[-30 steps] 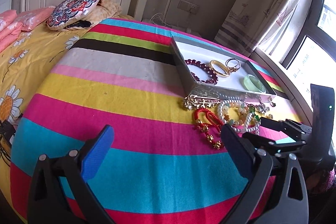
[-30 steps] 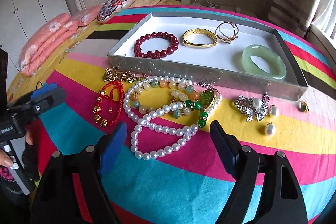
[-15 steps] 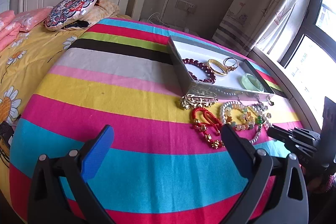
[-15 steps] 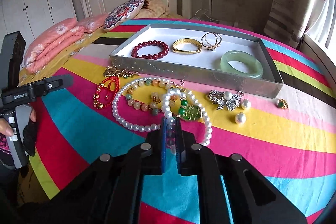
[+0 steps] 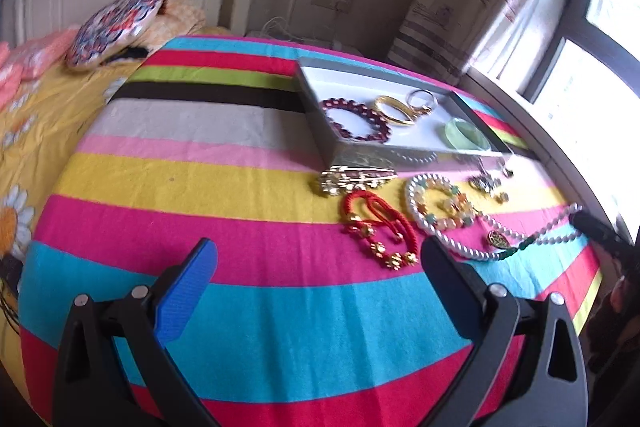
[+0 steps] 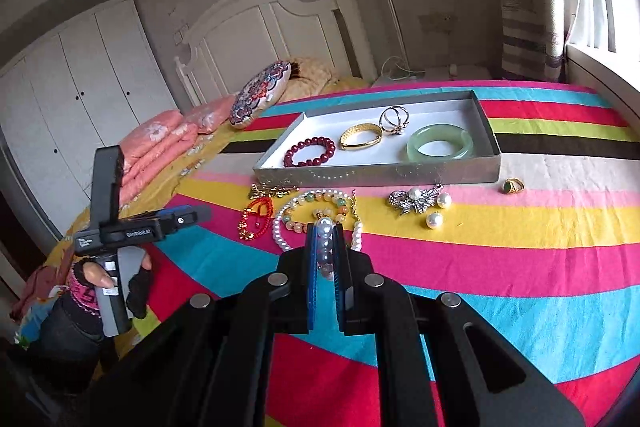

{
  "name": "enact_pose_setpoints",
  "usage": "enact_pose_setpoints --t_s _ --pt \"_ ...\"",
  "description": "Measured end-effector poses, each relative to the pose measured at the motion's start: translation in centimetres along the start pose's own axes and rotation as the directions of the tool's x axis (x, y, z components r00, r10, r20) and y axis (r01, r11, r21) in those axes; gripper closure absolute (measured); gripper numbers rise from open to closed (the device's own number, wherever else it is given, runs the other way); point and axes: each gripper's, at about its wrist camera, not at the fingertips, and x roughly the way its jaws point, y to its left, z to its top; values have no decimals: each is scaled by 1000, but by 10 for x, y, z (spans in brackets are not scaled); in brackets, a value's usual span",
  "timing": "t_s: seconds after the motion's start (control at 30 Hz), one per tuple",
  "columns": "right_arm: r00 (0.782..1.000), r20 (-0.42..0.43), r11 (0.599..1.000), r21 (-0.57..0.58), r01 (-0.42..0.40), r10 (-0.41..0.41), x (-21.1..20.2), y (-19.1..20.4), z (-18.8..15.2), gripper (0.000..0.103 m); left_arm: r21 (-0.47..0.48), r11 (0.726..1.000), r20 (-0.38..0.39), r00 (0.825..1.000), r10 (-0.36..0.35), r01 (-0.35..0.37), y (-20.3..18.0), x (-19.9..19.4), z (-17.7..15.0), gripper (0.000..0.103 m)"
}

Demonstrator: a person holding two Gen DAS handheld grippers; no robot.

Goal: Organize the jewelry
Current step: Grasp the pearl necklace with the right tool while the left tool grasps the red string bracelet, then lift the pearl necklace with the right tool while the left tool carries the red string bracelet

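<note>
Now the right gripper (image 6: 325,251) has its fingers pinched tight on the pearl necklace (image 6: 323,239), the rest of the strand trailing on the striped bedspread (image 6: 500,259) among loose bracelets. Next, I'd judge, comes carrying it clear into the grey tray (image 6: 490,125). The left gripper (image 5: 320,267) hangs wide open, empty.
</note>
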Motion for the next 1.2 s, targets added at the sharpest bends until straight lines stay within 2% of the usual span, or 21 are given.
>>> enact_pose_setpoints --t_s 0.07,0.17,0.23,0.3,0.33,0.5,0.63,0.67,0.7,0.77,0.87,0.9,0.93,1.03,1.2 --pt "1000 7 1000 -9 10 -10 -9 0 -2 94 67 998 -18 1000 -4 5 -15 1 1 3" --pt "999 32 1000 -10 -9 9 -23 -1 -7 94 92 995 -69 997 -21 27 -34 11 4 8" --pt "999 49 1000 -6 -12 13 -31 -3 -10 94 102 995 -107 994 1 10 -42 23 5 17" --pt "998 61 1000 -3 -12 12 -39 -5 -11 94 110 994 -132 991 10 4 -49 35 7 36" --pt "998 65 1000 0 -8 8 -41 -6 -12 94 118 993 -143 990 17 0 -52 40 6 38" --pt "996 85 1000 8 -4 3 -52 -12 -14 94 170 981 -110 988 109 -89 -66 47 10 45" --pt "997 82 1000 22 -2 0 -51 -16 -17 93 213 976 -64 996 67 -52 -80 34 14 46" --pt "997 81 1000 26 -3 1 -50 -17 -18 93 247 968 -72 995 69 -50 -86 35 14 53" --pt "997 79 999 33 -6 3 -48 -19 -19 94 279 959 -91 993 74 -46 -91 39 13 66" --pt "997 77 999 44 -12 9 -45 -21 -20 93 318 947 -130 987 95 -49 -96 51 10 81" --pt "997 72 999 44 -17 14 -43 -20 -21 93 319 947 -130 989 77 -31 -94 57 10 85" --pt "997 71 999 44 -19 16 -43 -20 -22 93 313 949 -127 989 81 -37 -92 58 10 96" --pt "997 71 999 43 -19 16 -43 -20 -21 93 313 948 -117 989 93 -52 -90 58 10 98" --pt "997 80 999 36 -14 11 -42 -19 -18 93 279 960 -116 992 41 -7 -82 53 10 99" --pt "994 109 1000 -27 6 -3 -36 -11 7 93 276 961 -6 1000 18 -16 -80 18 24 99"
